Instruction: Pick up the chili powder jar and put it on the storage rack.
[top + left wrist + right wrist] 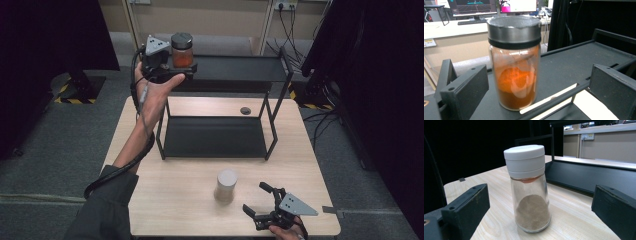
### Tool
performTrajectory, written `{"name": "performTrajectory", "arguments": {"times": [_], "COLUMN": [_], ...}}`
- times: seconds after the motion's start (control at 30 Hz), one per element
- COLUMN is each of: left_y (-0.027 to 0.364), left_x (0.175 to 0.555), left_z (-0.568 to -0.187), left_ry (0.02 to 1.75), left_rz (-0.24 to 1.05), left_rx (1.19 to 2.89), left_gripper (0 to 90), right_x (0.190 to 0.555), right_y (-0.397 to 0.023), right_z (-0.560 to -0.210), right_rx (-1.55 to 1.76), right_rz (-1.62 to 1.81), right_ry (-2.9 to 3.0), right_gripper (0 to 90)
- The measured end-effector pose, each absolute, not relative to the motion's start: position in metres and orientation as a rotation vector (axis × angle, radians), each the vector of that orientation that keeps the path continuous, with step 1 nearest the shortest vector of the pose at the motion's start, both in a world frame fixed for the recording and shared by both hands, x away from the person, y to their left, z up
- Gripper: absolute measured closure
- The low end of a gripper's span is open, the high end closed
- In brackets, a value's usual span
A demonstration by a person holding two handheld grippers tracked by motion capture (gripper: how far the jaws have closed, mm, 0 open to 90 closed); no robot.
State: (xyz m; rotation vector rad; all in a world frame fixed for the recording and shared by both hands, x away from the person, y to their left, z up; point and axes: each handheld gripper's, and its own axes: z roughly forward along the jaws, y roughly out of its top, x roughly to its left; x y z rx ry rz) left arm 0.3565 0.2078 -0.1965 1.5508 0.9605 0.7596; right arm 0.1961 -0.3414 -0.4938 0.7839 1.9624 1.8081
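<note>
**One jar shelved, one shaker waiting**

Nearest us, at the table's front edge, our right gripper [264, 207] rests with jaws wide apart, facing the white-capped shaker [226, 185] of brown powder, which stands untouched on the table [165, 200] near that edge. Up at the left end of the rack's top shelf [240, 69], our left gripper [175, 67] has its jaws spread on either side of the jar [182, 50] of orange spice, not pressing it (the jar stands on its own). We judge that jar placed and the shaker left to shelve. From the left gripper view we read the jar's metal lid [514, 31]; from the right gripper view, the shaker's powder level.
</note>
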Motion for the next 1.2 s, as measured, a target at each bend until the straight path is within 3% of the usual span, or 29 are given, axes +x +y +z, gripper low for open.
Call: {"name": "performTrajectory", "arguments": {"times": [1.2], "left_y": [0.227], "left_x": [0.296], "left_z": [-0.271], "left_ry": [0.782], "left_rz": [0.618], "left_rx": [1.555], "left_gripper": [2.2], "right_x": [0.196], "right_y": [-0.34], "right_z": [-0.494], "right_rx": [0.788], "right_rz": [1.803], "right_ry": [1.964], "right_gripper": [1.9]}}
